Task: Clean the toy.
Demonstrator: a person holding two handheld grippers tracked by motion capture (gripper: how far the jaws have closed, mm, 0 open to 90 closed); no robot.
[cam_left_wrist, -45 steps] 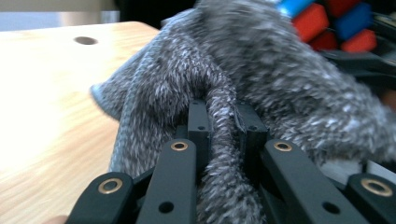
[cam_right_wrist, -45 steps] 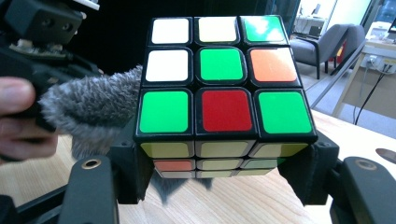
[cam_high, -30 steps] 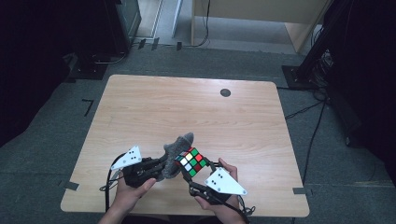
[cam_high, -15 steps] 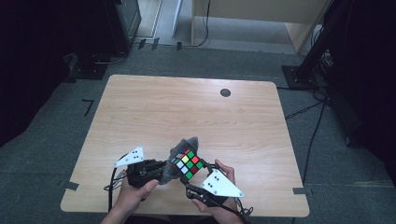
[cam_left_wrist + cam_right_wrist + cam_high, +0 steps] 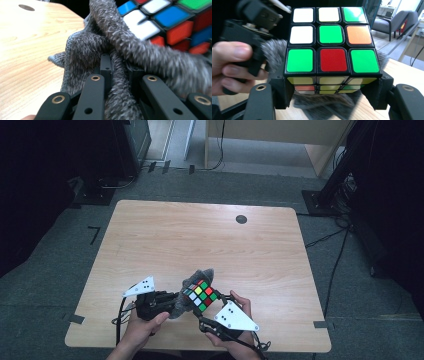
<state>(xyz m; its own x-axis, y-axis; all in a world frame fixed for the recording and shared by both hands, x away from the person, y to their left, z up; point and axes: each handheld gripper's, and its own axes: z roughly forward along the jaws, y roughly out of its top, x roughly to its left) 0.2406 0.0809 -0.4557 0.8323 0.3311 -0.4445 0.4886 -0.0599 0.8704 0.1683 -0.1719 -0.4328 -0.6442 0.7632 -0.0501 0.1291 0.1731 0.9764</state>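
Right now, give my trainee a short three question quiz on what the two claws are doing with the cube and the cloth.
1. True or false: the right claw is shut on the cube.
2. What does the left claw grip: A the table, B the cloth, C a cable?
3. What colour is the centre square of the cube face seen in the right gripper view?
Key: 1 true; 2 B; 3 green.

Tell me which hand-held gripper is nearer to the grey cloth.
Left. The left hand-held gripper is shut on the grey cloth. The right hand-held gripper holds the puzzle cube, with the cloth just beyond it.
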